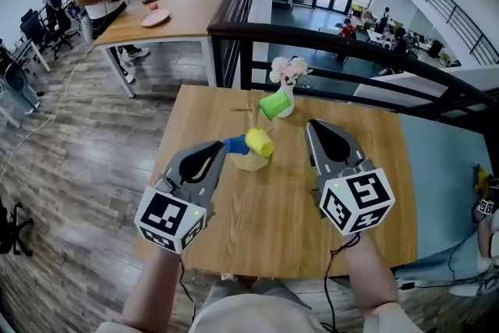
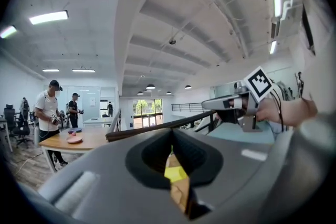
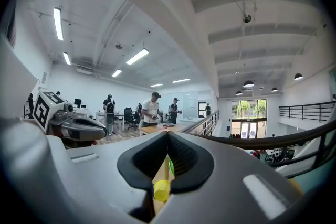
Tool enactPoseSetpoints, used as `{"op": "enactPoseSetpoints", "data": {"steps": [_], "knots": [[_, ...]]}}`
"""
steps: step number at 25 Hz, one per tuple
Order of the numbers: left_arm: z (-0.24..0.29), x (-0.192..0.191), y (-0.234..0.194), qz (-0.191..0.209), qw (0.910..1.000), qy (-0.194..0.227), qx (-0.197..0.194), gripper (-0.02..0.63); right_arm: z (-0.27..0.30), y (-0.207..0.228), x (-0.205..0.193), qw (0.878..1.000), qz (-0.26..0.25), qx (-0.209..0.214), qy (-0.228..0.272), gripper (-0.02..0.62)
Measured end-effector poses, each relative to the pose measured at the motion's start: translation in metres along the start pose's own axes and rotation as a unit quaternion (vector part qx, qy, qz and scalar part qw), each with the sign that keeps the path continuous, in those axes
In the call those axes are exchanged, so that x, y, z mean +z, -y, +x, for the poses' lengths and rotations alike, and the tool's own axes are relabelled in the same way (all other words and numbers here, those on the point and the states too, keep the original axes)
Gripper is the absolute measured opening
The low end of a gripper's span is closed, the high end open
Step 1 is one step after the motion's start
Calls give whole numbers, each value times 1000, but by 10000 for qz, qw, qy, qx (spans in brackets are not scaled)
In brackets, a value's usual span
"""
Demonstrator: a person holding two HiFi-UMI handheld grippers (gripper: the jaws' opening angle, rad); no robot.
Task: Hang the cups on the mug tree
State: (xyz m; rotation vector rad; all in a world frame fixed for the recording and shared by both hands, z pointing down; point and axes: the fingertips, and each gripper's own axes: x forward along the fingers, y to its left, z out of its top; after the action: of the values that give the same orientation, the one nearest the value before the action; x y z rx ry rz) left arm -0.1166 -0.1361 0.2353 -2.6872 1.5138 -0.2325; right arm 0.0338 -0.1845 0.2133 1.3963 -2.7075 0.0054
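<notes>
Both are pinched shut on nothing, left gripper (image 1: 221, 147) and right gripper (image 1: 313, 125). The yellow cup (image 1: 260, 142), blue cup (image 1: 236, 144) and green cup (image 1: 274, 104) hang on the mug tree (image 1: 249, 161), between them and just ahead. They look like light, stiff, slick plastic, so I'd grab the rim.

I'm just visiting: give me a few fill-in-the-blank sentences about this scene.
The cup nearest the flowers is ___.
The mug just left of the yellow cup is ___.
The left hand-held gripper and the right hand-held gripper both have jaws ___.
Missing words: green; blue; shut.
</notes>
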Motion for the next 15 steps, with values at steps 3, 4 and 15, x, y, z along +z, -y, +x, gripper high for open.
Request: {"op": "enactPoseSetpoints", "data": {"steps": [3, 4, 15], "knots": [[-12, 13, 13, 135, 9998, 74, -118, 3, -20, -13, 10, 9999, 32, 43, 95, 2], [-15, 16, 18, 145, 9997, 107, -170, 2, -26, -17, 13, 9999, 38, 51, 115, 2], [-44, 4, 50, 39, 9988, 7, -484, 3, -77, -50, -6, 9995, 308, -33, 55, 2]]}}
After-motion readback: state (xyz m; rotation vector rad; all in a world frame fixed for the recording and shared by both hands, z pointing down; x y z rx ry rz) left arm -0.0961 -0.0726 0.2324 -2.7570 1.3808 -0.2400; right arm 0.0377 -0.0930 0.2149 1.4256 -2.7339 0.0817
